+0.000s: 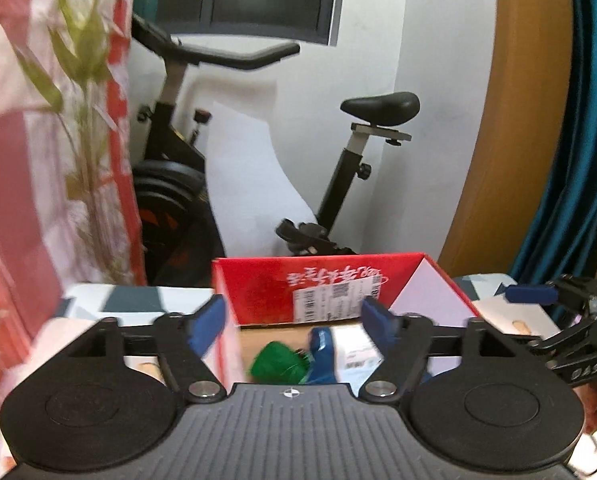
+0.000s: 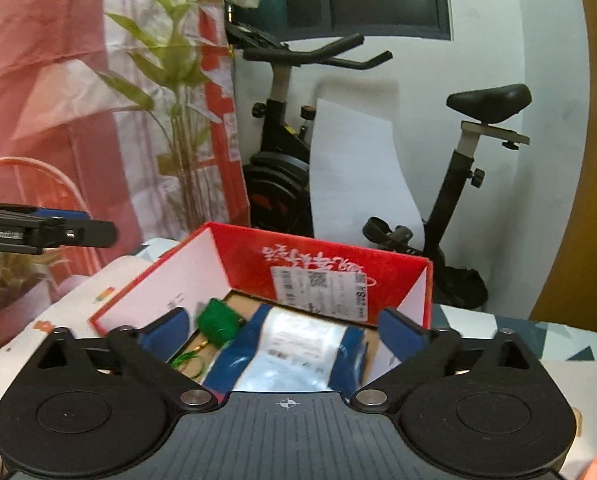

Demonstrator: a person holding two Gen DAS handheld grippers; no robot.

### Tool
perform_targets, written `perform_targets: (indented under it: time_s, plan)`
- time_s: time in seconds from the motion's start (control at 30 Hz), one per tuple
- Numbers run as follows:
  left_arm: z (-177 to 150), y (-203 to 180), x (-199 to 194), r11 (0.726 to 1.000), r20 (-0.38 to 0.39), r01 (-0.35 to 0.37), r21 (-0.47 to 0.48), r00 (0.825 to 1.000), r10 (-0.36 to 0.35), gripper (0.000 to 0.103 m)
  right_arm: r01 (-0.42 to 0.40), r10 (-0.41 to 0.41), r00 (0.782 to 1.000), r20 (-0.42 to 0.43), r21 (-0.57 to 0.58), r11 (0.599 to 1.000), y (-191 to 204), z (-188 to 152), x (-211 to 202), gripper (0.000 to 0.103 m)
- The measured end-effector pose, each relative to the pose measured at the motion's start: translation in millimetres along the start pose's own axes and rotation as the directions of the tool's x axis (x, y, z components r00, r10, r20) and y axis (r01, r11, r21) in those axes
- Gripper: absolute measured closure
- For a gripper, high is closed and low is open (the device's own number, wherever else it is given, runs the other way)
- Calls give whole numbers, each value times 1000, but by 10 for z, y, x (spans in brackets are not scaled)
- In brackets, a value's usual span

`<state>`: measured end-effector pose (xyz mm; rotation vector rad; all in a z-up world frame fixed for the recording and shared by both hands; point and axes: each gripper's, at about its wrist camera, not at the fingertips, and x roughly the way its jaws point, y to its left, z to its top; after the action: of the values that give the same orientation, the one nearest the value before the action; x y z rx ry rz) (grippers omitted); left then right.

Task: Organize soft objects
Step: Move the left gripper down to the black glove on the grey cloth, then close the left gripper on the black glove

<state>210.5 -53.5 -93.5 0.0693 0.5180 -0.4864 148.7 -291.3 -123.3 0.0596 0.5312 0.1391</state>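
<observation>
Red box (image 2: pixel 318 272): blue packet (image 2: pixel 294 356) lies inside, long axis running away from the right gripper (image 2: pixel 284 330) — directly ahead, jaws apart, empty; left gripper (image 1: pixel 294 316) likewise parted — green pouch (image 2: pixel 217 322) beside packet.

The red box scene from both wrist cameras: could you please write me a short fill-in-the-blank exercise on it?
1. The red box is open at the ____.
2. The ball of yarn inside it is ____ in colour.
3. Behind the box stands an exercise ____.
4. The right gripper has its fingers spread ____.

Missing words: top; green; bike; apart
</observation>
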Motion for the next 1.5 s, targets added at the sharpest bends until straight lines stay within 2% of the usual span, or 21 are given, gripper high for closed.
perform_targets:
  time_s: [0.07, 0.3, 0.57, 0.73, 0.87, 0.97, 1.03, 1.1, 1.17, 1.4, 1.5]
  plan:
    - [-66, 45, -170, 1000, 6, 6, 22, 1000, -7, 1, -4, 4, 1000, 0, 3, 1000, 61, -59, -118, 1]
    - [-500, 128, -529, 996, -79, -3, 85, 997, 10, 0, 9, -10, 1000, 10, 78, 997, 108, -373, -385, 0]
    - [-1055, 260, -434, 999, -215, -17, -46, 976, 7, 0, 38, -30, 997, -69, 127, 991, 129, -870, -330, 0]
    - [-1276, 176, -343, 998, -252, -3, -62, 968, -13, 2, 55, -39, 990, -136, 116, 992, 200, -1168, -257, 3]
    - [-1356, 84, -247, 997, -268, 14, -75, 963, -34, 7, 46, -26, 983, -180, 103, 994, 279, -1369, -221, 10]
    - [-1402, 1, -179, 996, -270, 33, -87, 961, -56, 11, 34, -15, 979, -203, 95, 995, 332, -1491, -199, 20]
    - [-1437, -52, -121, 995, -275, 45, -91, 959, -68, 16, 33, -11, 975, -221, 98, 995, 342, -1546, -178, 24]
    - [-1471, -88, -78, 994, -281, 59, -97, 956, -85, 30, 29, -1, 972, -233, 120, 992, 333, -1581, -159, 29]
    - [-1506, -107, -23, 991, -289, 65, -116, 953, -96, 34, 28, 7, 970, -244, 141, 990, 309, -1604, -134, 35]
    - [-1641, -86, 176, 985, -325, 62, -160, 939, -112, 35, 24, 17, 966, -258, 156, 987, 289, -1681, -91, 38]
    - [-1696, -42, 241, 973, -339, 79, -217, 929, -151, 35, 19, 21, 967, -254, 156, 987, 284, -1695, -84, 40]
